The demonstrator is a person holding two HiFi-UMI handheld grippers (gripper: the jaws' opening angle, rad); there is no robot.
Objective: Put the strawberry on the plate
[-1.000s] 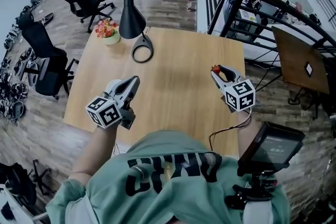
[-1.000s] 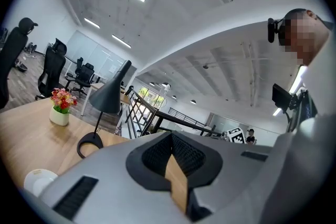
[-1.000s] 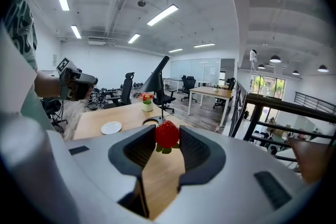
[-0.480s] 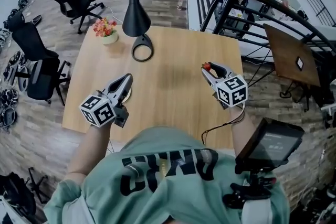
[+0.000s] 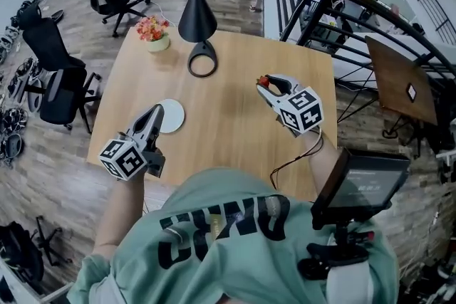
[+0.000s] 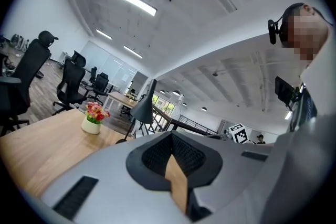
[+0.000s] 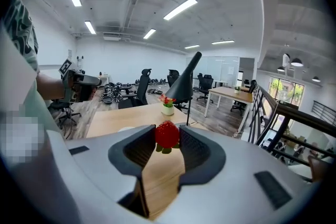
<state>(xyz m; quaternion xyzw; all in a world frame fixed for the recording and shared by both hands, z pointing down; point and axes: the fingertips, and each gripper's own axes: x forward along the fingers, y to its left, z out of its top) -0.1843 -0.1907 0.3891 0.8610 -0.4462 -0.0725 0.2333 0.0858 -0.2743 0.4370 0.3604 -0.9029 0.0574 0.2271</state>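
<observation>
Red strawberry with green leaves [image 7: 167, 135]: clamped between the pad tips of the right gripper [image 5: 267, 84], one pad pressing on each side. It is carried in the air above the light wooden table [image 5: 235, 132], clear of the top.

Small round white plate [image 5: 174, 117]: empty, lying flat on the table at about 8 o'clock from the strawberry, well apart from it.

Left gripper [image 5: 155, 112]: fingers closed together on nothing, tip over the plate's 9 o'clock rim; whether it touches the rim cannot be told.

Black cone-shaded desk lamp with ring base [image 5: 199, 25]: at about 1 o'clock from the plate.

Small pot of pink and red flowers [image 5: 154, 32]: at 11 o'clock from the plate, near the table edge.

Step in hand, as judged: transport. The fruit is gripped and lifted, delivery not yet made.

Next move, as judged: carry the right gripper toward 8 o'clock until the fruit is over the plate's middle, lower it close, then part the fingers. The left gripper is best drawn off the rim first.
</observation>
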